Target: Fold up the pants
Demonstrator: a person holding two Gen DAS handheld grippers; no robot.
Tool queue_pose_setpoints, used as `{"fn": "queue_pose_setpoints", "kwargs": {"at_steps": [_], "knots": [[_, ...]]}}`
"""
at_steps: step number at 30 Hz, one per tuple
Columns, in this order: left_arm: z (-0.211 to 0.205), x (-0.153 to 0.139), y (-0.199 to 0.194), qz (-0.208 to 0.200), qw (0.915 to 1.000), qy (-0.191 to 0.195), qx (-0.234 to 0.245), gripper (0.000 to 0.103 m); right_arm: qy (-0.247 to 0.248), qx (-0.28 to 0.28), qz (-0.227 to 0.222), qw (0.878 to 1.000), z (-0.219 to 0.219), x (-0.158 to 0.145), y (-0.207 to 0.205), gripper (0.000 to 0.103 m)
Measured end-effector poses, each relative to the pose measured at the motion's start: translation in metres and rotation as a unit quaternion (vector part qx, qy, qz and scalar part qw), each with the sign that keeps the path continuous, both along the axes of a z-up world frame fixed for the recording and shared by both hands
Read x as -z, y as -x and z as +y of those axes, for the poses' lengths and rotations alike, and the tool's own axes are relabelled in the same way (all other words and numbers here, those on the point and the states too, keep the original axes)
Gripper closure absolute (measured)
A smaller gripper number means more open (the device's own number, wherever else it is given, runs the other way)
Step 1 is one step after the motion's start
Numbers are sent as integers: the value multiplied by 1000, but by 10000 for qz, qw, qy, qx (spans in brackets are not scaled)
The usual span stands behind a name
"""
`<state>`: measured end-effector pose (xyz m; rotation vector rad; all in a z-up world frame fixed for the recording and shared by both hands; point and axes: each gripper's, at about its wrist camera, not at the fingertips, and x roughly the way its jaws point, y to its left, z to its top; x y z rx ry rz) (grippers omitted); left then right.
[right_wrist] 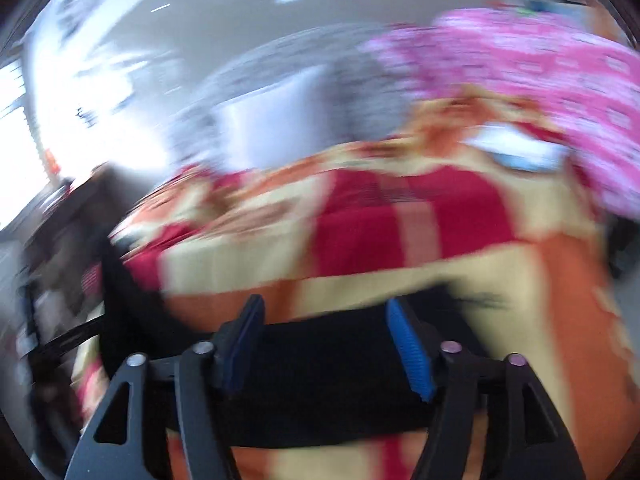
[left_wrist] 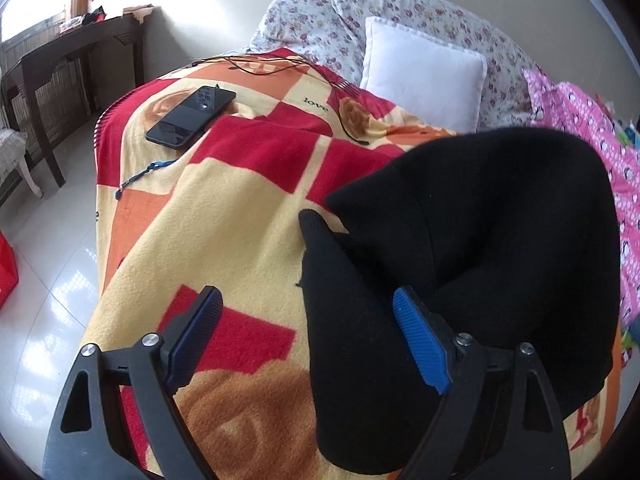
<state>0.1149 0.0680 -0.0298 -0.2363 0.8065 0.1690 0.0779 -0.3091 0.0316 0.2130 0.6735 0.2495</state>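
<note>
One pair of black pants (left_wrist: 480, 248) lies on the blanket (left_wrist: 240, 220); your left tongs (left_wrist: 308, 328) and right tongs (right_wrist: 324, 340) both gape, gripping nothing. One phone (left_wrist: 192, 116), one white pillow (left_wrist: 424, 76).

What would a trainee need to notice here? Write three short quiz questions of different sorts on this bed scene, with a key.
1. True or false: the left gripper is shut on the black pants.
2. Multiple choice: the phone lies on (A) the white pillow, (B) the patterned blanket, (C) the dark wooden table.
3. Short answer: why is the right wrist view a poor guide to detail?

Key
1. False: its jaws stand wide apart, above the blanket and one pant leg.
2. B.
3. It is smeared by motion blur; only the open right gripper over black cloth reads clearly.
</note>
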Motion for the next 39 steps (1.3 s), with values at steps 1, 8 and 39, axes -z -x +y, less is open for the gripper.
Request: {"fn": "queue_pose_setpoints", "kwargs": {"at_steps": [1, 8, 39], "knots": [[-1, 1, 1, -6, 10000, -45, 17, 16, -76, -278, -7, 9996, 17, -1, -4, 29], [-6, 11, 11, 177, 9990, 91, 401, 77, 52, -1869, -282, 9820, 159, -27, -53, 16], [83, -17, 100, -565, 9931, 63, -1026, 46, 755, -3336, -346, 9391, 269, -9, -15, 25]]}}
